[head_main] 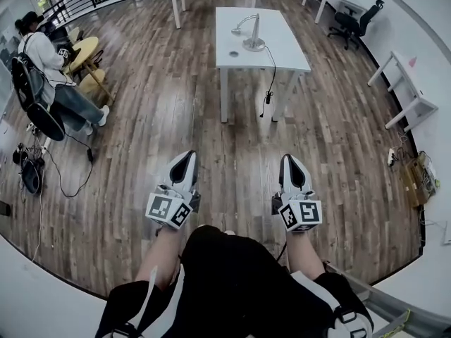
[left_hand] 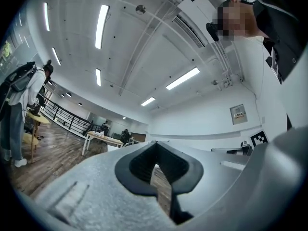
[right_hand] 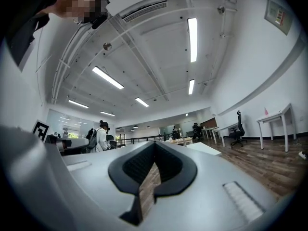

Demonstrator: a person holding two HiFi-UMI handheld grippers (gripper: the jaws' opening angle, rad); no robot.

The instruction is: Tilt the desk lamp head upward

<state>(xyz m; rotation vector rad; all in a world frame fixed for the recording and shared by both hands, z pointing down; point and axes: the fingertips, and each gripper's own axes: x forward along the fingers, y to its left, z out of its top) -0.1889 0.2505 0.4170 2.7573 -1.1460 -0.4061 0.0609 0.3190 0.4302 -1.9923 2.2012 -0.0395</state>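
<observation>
Desk lamp (head_main: 248,32) on white table (head_main: 282,48), wood floor (head_main: 176,118)

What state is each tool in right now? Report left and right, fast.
Left tool: closed, holding nothing.
Right tool: closed, holding nothing.

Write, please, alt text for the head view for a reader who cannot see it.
The left tongs and right tongs, both shut and empty, are held over a wooden floor, well short of a white table bearing a desk lamp. A seated person is at left.
</observation>
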